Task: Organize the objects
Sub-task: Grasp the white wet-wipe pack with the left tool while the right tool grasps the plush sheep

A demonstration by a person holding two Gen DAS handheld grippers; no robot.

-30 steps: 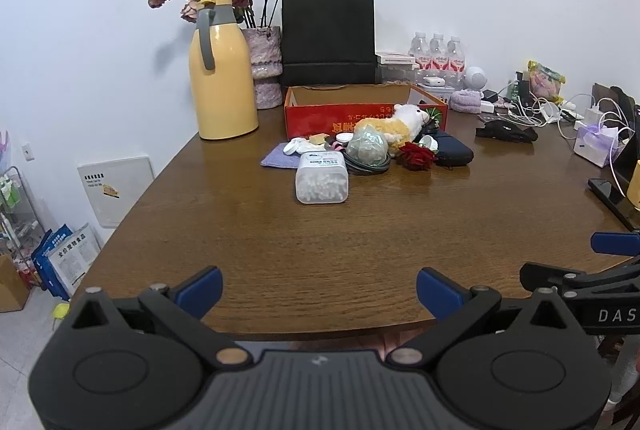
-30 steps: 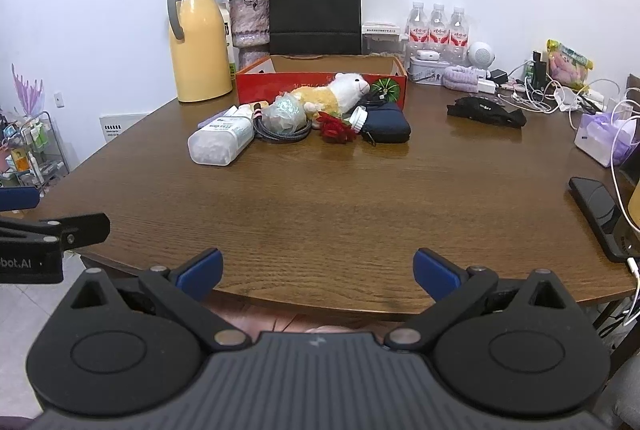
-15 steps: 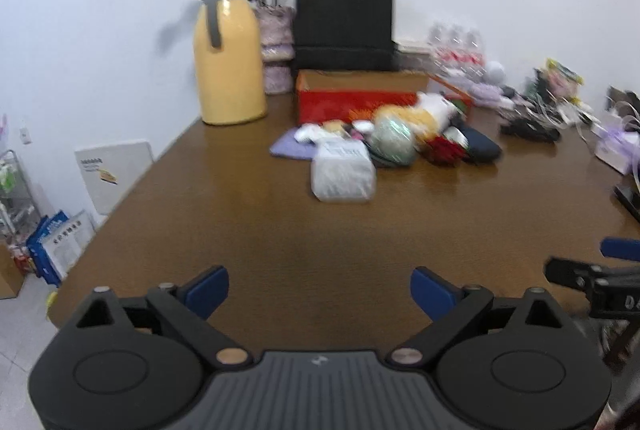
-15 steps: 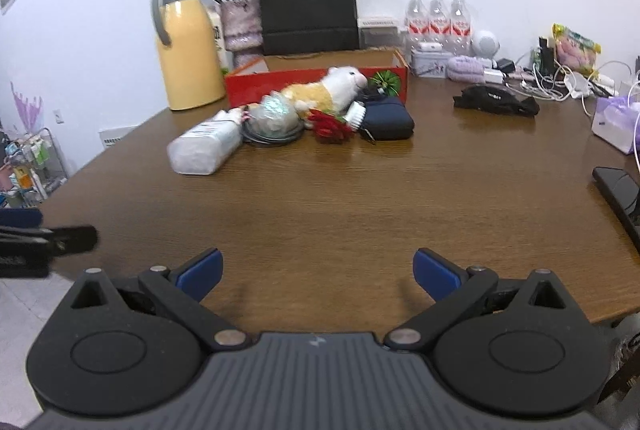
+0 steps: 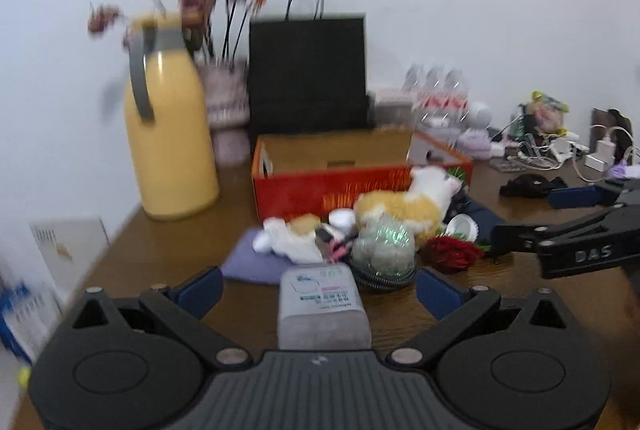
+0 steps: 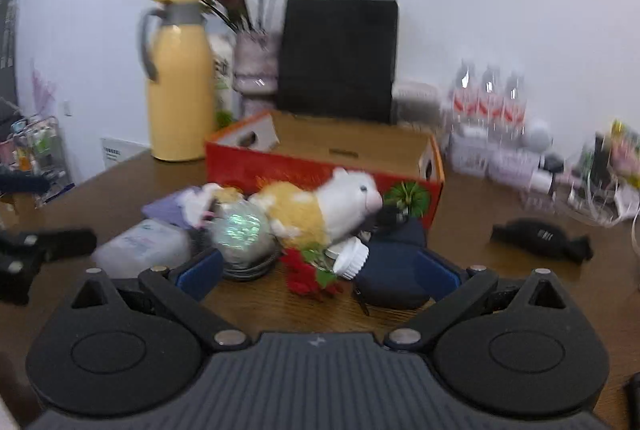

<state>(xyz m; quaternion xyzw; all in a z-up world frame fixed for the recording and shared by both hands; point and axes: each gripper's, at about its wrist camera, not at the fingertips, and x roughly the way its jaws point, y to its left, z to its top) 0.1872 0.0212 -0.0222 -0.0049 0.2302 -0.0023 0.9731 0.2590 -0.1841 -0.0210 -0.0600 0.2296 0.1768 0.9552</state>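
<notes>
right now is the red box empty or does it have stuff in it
Looks empty: the red box shows bare cardboard inside; the plush toy lies outside, in front.

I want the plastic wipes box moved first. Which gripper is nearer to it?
Left. The left gripper is open around the wipes box; the right gripper faces the red flower beside it.

Spread left claw (image 5: 320, 286) around container (image 5: 322, 304)

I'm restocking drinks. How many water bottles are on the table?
3: the water bottles stand side by side in a row against the back wall, right of the black paper bag, behind the red box. Blur could hide others behind the clutter.
</notes>
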